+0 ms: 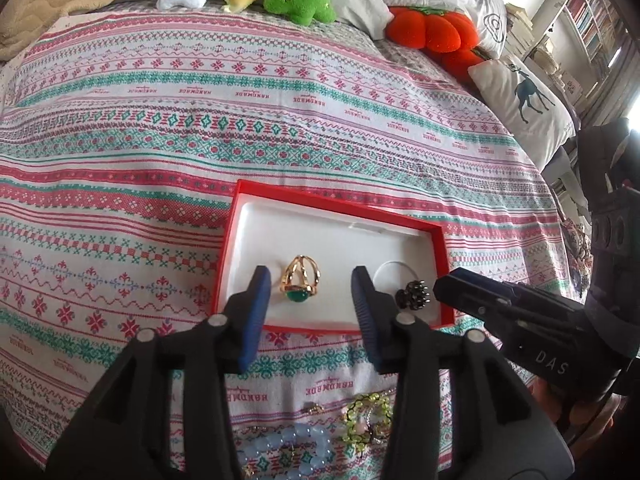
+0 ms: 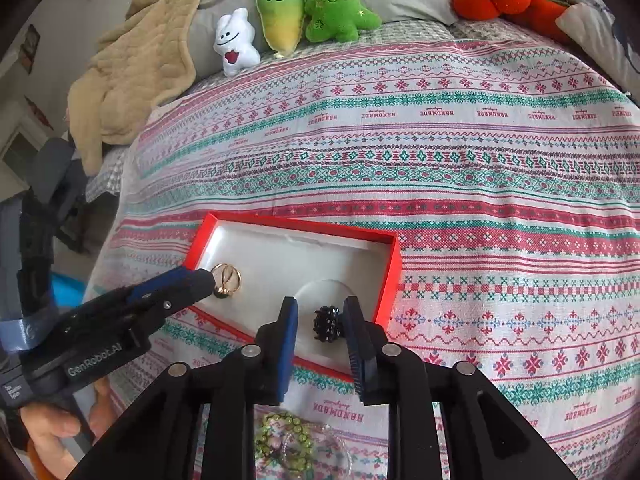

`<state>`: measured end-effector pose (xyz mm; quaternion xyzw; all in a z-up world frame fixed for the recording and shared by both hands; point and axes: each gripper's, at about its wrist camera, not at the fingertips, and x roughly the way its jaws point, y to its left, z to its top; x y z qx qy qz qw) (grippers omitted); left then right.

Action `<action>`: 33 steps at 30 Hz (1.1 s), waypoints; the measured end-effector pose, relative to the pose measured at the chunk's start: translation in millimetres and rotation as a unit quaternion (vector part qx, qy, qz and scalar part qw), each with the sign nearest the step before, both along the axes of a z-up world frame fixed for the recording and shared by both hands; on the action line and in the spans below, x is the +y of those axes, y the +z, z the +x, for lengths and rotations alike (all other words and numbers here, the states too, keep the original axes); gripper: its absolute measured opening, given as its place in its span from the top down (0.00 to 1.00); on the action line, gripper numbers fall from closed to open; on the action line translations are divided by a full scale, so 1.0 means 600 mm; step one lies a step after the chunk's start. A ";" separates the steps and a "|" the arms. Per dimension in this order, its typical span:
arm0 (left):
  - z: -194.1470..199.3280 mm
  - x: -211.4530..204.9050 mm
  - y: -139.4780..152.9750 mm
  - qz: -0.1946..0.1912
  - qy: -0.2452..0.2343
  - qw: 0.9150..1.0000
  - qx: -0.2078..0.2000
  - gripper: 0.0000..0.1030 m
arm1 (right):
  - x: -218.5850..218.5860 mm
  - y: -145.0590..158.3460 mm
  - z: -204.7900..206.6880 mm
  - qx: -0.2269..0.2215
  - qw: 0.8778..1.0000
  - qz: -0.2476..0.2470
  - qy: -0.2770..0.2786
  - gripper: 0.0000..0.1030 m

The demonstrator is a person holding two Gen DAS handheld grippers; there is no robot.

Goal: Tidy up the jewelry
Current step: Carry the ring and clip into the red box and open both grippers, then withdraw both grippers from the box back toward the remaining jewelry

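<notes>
A gold ring (image 1: 301, 282) with a green oval stone lies flat in the red box (image 1: 442, 260) on the bed, stone toward the camera, band pointing away. Beside it sits a black beaded ring (image 2: 328, 324). The left hand-held gripper (image 1: 308, 308) and right hand-held gripper (image 2: 320, 330) straddle them, parted, gripping nothing.

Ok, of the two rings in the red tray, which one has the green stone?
The gold ring, lying between the left gripper's open fingers. The other one, a black spiky ring, sits nearer the tray's right wall and shows no green.
</notes>
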<state>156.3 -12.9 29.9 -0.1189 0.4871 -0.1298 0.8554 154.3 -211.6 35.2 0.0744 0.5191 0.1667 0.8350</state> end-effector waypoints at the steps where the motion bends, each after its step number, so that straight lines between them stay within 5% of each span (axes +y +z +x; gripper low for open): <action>1: -0.008 0.002 0.006 0.000 0.001 1.000 -0.004 0.49 | -0.002 0.003 -0.005 -0.001 1.000 -0.003 0.002 0.58; 2: -0.012 0.004 0.010 0.002 0.003 1.000 -0.005 0.44 | -0.003 0.006 -0.012 -0.004 1.000 -0.006 0.003 0.40; 3: -0.019 0.006 0.013 0.005 0.003 1.000 -0.006 0.42 | -0.006 0.011 -0.022 -0.010 1.000 -0.008 0.004 0.36; 14: -0.086 0.036 0.006 0.019 0.032 0.999 0.030 0.21 | -0.010 0.025 -0.092 -0.002 0.999 -0.039 0.022 0.31; 33: -0.174 0.092 -0.057 0.054 0.018 0.995 0.085 0.19 | -0.027 -0.023 -0.167 0.038 0.994 -0.097 0.038 0.26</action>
